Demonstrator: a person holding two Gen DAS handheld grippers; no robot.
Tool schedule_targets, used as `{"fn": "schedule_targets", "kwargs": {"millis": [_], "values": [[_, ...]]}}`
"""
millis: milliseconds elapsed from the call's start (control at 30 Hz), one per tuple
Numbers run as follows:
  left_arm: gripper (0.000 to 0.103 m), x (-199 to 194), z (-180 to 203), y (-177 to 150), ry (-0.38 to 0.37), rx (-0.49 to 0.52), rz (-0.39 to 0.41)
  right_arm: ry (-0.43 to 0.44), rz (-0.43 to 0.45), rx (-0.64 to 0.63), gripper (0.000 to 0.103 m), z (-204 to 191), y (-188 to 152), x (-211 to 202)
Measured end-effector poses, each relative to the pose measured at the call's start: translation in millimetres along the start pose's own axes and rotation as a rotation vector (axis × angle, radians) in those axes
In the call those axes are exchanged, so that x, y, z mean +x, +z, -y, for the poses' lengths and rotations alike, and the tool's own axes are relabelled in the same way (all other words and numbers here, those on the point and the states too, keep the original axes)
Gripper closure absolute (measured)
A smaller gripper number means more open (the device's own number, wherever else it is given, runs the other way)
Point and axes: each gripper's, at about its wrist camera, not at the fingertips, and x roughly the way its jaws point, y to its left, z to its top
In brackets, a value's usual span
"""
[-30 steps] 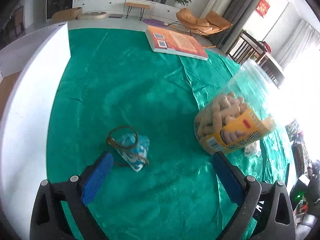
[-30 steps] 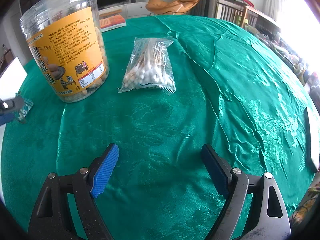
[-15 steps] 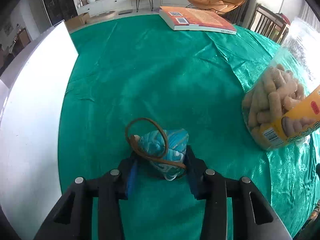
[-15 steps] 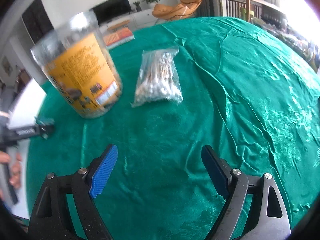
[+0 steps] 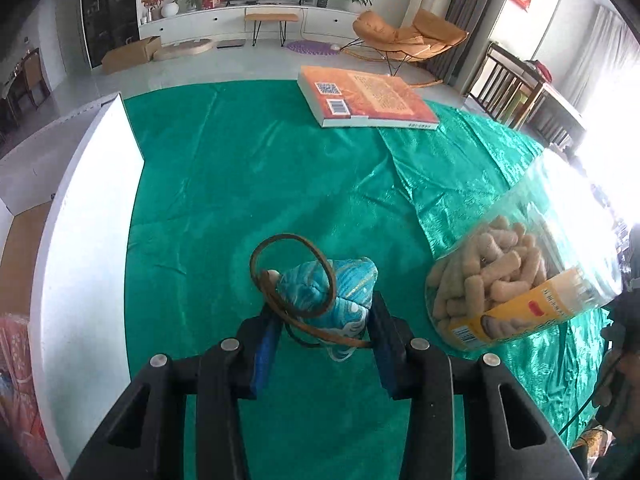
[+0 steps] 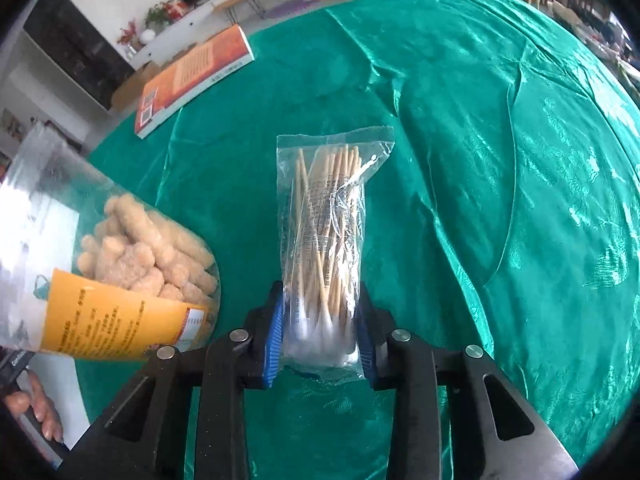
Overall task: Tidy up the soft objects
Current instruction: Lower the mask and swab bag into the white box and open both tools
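Teal brocade pouch with a brown leather loop (image 5: 332, 292) sits near the middle of the green satin-covered worktop (image 5: 248, 184), and the left gripper (image 5: 322, 344) is clenched on its near end, low on the stuffed body, probably so the loop hangs free. Over on the right, the right gripper (image 6: 320, 336), whose jaws have just been closing, grasps the clear plastic bag of wooden cotton swabs (image 6: 324, 240) at its padded cotton end, the fattest part to pinch. Between them stands the clear plastic jar of tan snack sticks with a yellow label (image 5: 516, 280), rigid and left alone, as is the orange paperback book (image 5: 368, 98) at the far edge.
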Motion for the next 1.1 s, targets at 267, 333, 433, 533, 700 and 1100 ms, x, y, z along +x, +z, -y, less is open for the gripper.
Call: {"fn": "schedule_targets", "kwargs": {"millis": [267, 333, 433, 533, 700, 1100], "values": [[0.062, -76.1, -18.3, 17.8, -0.100, -0.018, 0.098, 0.008, 0.222, -0.161, 0.070, -69.7, 46.4, -113.2], [0.062, -101.2, -38.8, 14.5, -0.088, -0.027, 0.119, 0.056, 0.233, -0.234, 0.070, -111.0, 42.5, -132.3], [0.062, -137.8, -83.5, 0.9, -0.021, -0.046, 0.139, 0.174, 0.213, -0.339, 0.070, -186.8, 19.8, -143.0], [0.061, -171.4, -132.5, -22.5, 0.094, -0.055, 0.135, 0.335, 0.149, -0.402, 0.070, -260.9, -12.0, -135.0], [0.025, -204.2, -197.4, -69.7, 0.343, -0.073, 0.109, 0.555, -0.022, -0.494, 0.069, -372.0, -87.7, -101.0], [0.001, -230.8, -227.8, -148.9, 0.436, -0.198, 0.195, 0.468, -0.089, -0.629, 0.022, -420.5, -173.0, -56.7]]}}
